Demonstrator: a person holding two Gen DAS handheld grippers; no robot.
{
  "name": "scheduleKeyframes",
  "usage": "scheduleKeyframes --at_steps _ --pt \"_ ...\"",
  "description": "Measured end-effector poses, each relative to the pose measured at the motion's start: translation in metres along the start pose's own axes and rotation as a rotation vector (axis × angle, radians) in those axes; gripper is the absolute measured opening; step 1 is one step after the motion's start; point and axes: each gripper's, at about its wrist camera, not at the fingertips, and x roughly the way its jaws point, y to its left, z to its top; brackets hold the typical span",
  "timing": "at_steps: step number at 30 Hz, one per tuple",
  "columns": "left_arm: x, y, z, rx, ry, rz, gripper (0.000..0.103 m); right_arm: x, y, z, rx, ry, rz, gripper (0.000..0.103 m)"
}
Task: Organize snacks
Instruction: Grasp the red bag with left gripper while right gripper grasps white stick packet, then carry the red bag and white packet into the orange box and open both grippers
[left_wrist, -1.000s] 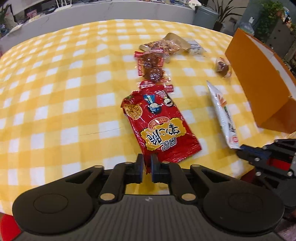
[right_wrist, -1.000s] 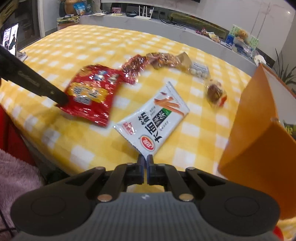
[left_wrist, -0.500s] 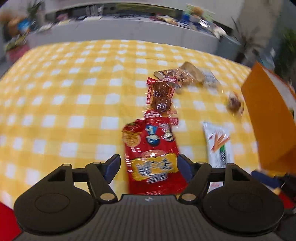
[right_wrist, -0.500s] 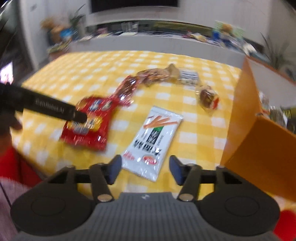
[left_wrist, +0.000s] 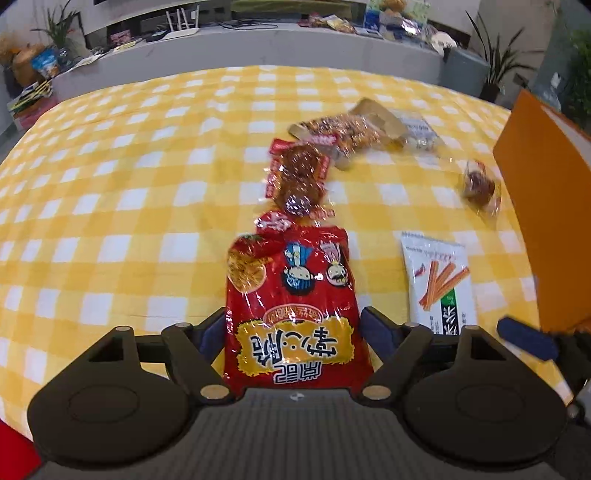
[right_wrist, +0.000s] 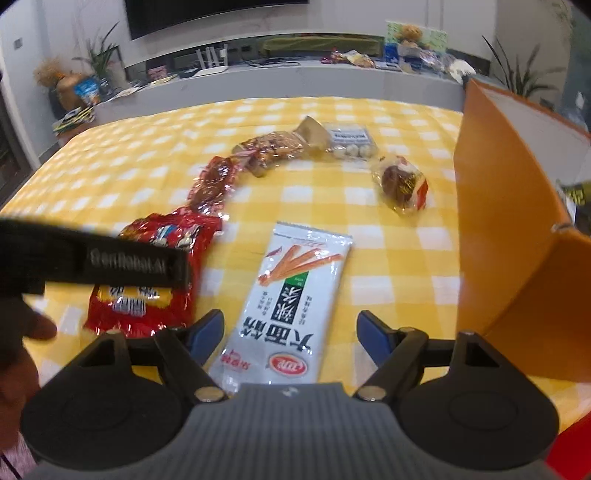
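The bench (left_wrist: 110, 177) is covered with a yellow checked cloth, and an orange box (right_wrist: 517, 229) is standing at its right edge. The pick-up step is judged to be in hand. The red snack bag (left_wrist: 291, 306) is lying flat between the opening jaws of the left tool (left_wrist: 293, 330); nothing is gripped. The white snack packet (right_wrist: 291, 299) is framed likewise by the opening right tool (right_wrist: 290, 328), also empty. Next, each tool should be lowered and closed on its packet.
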Motion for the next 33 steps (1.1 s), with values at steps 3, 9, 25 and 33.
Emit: scheduleKeyframes --at_steps 3,9,25,33 --pt "0.006 -0.002 0.0 -0.005 0.016 -0.001 0.094 0.007 0.0 0.002 0.001 -0.006 -0.016 0.077" --pt "0.009 -0.007 0.0 0.038 0.0 0.015 0.09 0.016 0.01 -0.002 -0.037 -0.015 -0.051 0.078" --pt "0.001 0.012 0.0 0.02 0.01 -0.053 0.083 0.012 0.005 -0.002 -0.087 -0.064 -0.026 0.048" --pt "-0.023 0.017 0.002 0.013 -0.021 -0.049 0.083 -0.007 0.005 0.004 -0.109 -0.086 -0.004 0.047"
